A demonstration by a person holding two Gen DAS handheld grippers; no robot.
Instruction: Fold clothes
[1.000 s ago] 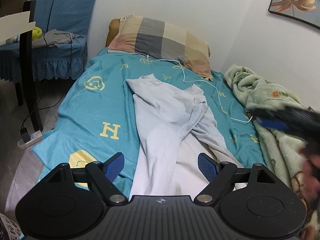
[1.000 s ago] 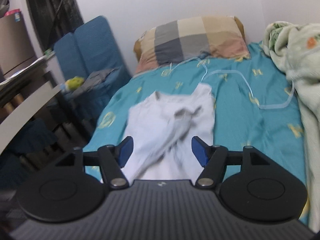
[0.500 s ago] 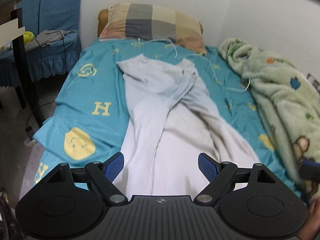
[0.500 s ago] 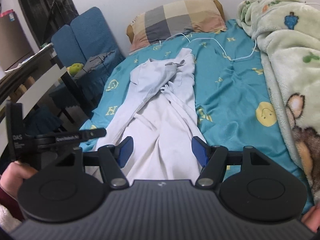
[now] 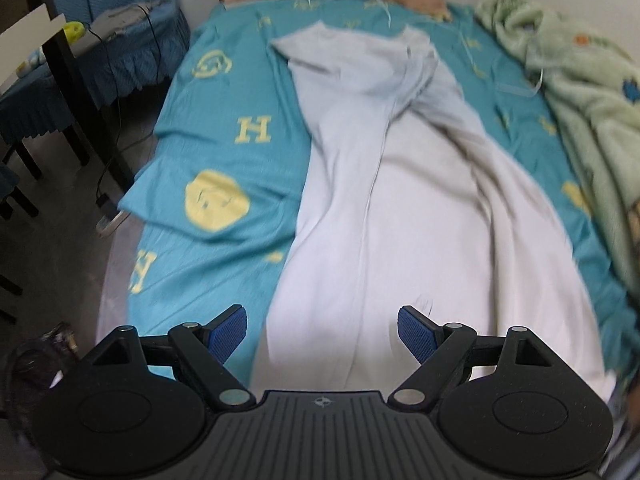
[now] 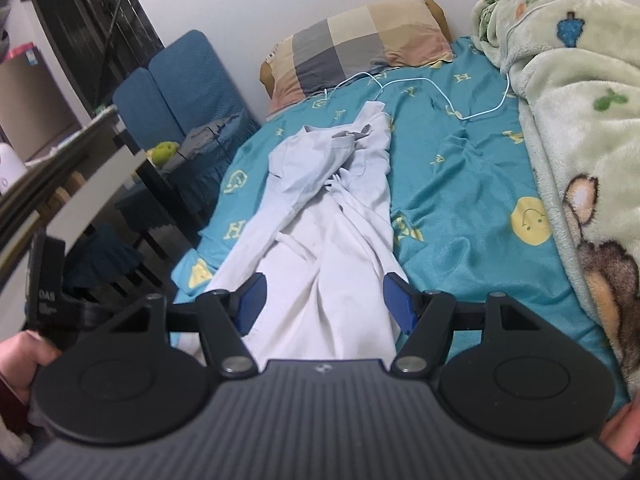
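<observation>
A pale shirt point(image 6: 320, 240) lies on the bed sheet point(image 6: 460, 208), which is blue-green with yellow letters and smiley faces. The shirt is long and stretched out, not a neat flat pile. Its top part is bunched and twisted, with cloth crossed over the middle. So it does not look folded. It may be spread out ready for folding, or partly gathered already; I cannot tell which.

In the right wrist view the shirt runs from the lower middle of the frame up toward the checked pillow point(image 6: 360, 48) in the upper middle. Its long way goes from the foot of the bed to the head. The crumpled narrow end points at the pillow, and the wide end lies at the near edge of the bed.

The left gripper point(image 5: 320, 336) has its blue pads wide apart, with nothing between them but the shirt below. The right gripper point(image 6: 322, 300) is spread apart too, over the wide end. A fluffy green blanket point(image 6: 580, 128) fills the right side.
</observation>
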